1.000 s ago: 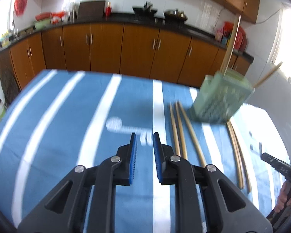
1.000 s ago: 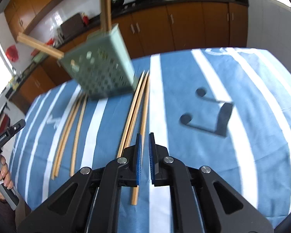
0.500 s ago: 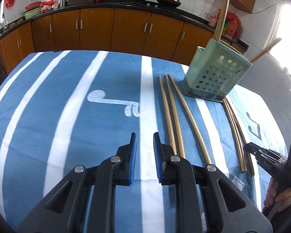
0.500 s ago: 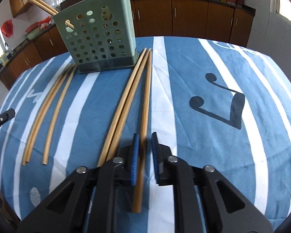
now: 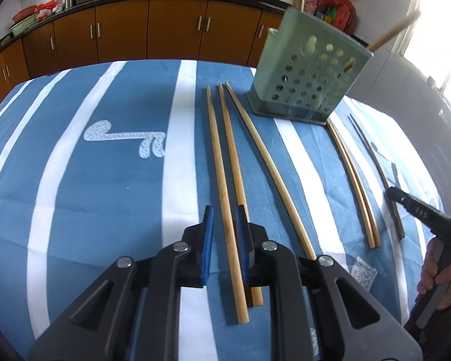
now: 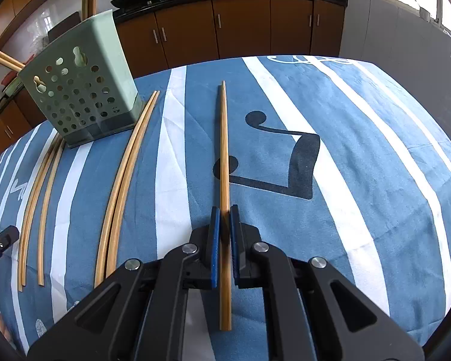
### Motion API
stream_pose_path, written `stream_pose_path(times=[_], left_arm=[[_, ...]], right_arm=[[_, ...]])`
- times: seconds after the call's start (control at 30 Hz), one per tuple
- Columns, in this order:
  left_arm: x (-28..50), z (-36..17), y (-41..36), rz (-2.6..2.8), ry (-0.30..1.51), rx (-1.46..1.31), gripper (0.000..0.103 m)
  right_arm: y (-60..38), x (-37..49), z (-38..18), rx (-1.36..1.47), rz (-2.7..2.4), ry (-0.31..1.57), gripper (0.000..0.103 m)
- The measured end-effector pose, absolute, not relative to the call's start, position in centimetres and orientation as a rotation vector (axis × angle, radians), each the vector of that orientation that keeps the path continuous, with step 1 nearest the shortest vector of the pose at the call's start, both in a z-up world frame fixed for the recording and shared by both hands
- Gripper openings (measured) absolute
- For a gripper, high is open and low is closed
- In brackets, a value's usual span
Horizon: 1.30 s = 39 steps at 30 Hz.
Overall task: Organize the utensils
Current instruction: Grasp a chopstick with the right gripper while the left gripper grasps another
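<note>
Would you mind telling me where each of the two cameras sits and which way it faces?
Left wrist: on the left gripper, looking along its fingers over the striped tablecloth; a chopstick lies between the open jaws; the person's other hand shows at the right.
Right wrist: on the right gripper, facing the cabinets; it is shut on a chopstick.
Shared: the green utensil holder and the loose chopsticks beside it.

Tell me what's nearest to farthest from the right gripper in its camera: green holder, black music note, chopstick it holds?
1. chopstick: clamped between the right gripper pads.
2. black music note: printed on the cloth just ahead, slightly right.
3. green holder: far ahead on the left.
</note>
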<state>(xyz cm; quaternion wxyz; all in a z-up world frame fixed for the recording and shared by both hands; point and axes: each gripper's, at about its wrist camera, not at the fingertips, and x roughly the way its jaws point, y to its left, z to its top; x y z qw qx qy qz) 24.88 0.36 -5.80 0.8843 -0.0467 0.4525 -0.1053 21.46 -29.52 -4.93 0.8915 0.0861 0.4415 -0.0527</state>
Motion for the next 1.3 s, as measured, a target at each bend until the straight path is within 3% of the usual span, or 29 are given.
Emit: stream_pose_path(times=[0.3, 0.67, 1.3], left_arm=[[25.0, -6.5, -0.5, -0.166, 0.937, -0.023, 0.008], [27.8, -6.6, 4.9, -0.059, 0.925, -0.123, 0.008], [27.0, -6.9, 4.5, -0.07, 0.885, -0.099, 0.01]], right_arm=[[-29.2, 21.5, -4.7, 0.162, -0.092, 0.915, 0.008], [-28.4, 23.2, -4.8, 0.139, -0.032, 0.887, 0.008], [-28.2, 22.9, -5.0, 0.13, -0.03, 0.862, 0.008]])
